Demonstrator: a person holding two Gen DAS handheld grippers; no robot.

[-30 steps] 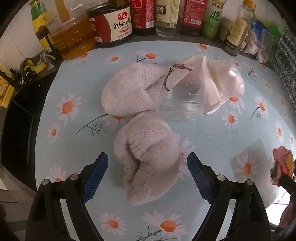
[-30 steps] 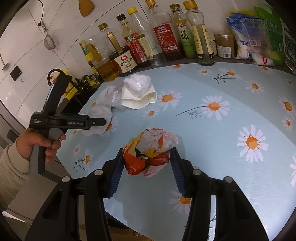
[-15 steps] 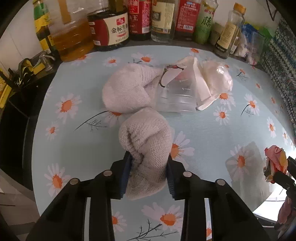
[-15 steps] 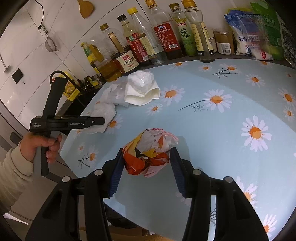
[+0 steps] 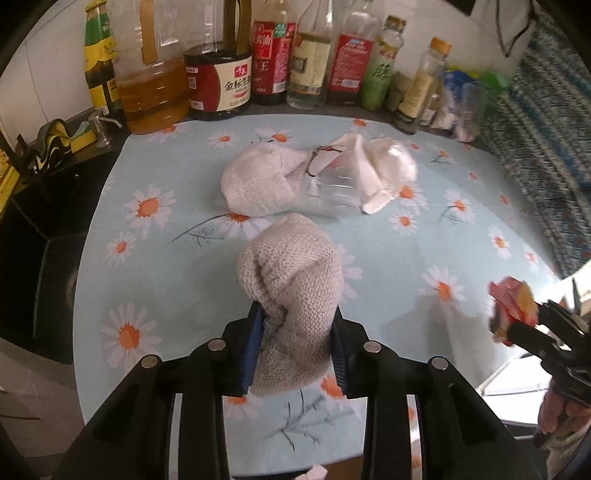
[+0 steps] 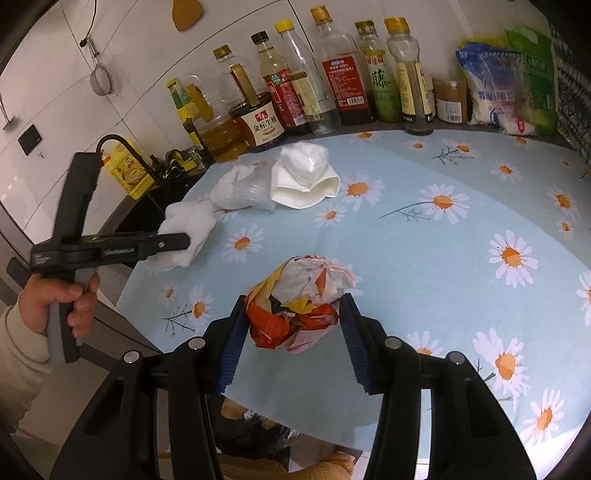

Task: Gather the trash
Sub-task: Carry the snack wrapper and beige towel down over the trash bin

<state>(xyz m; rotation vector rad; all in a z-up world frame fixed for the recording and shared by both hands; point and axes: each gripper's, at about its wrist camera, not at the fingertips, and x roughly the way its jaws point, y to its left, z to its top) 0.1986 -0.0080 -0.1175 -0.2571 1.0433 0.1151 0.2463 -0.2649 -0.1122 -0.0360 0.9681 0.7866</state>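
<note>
Home kitchen, sauce bottles [image 6: 334, 85], tiled wall [image 6: 55, 48]

A crumpled white cloth wad [image 5: 295, 284] hangs just above the table's near-left edge. A second wad [image 5: 258, 182], clear plastic cup [image 5: 332, 192] and white paper [image 5: 369, 173] lie touching toward the back-left. A crumpled colourful wrapper [image 6: 299, 302] sits lifted at the near edge.

We see a white tiled wall [image 6: 122, 92] at the far side, a strainer [image 6: 101, 79] and a wooden spatula [image 6: 187, 14] hanging on it, a dark switch [image 6: 29, 139] to the left. A row of bottles [image 6: 317, 81] and bags [image 6: 495, 85] lines the far edge of the table [image 6: 461, 258], which has a blue daisy-print cover. Dark sink area [image 5: 48, 221] on the left. Patterned blue fabric [image 5: 546, 155] on the right.
</note>
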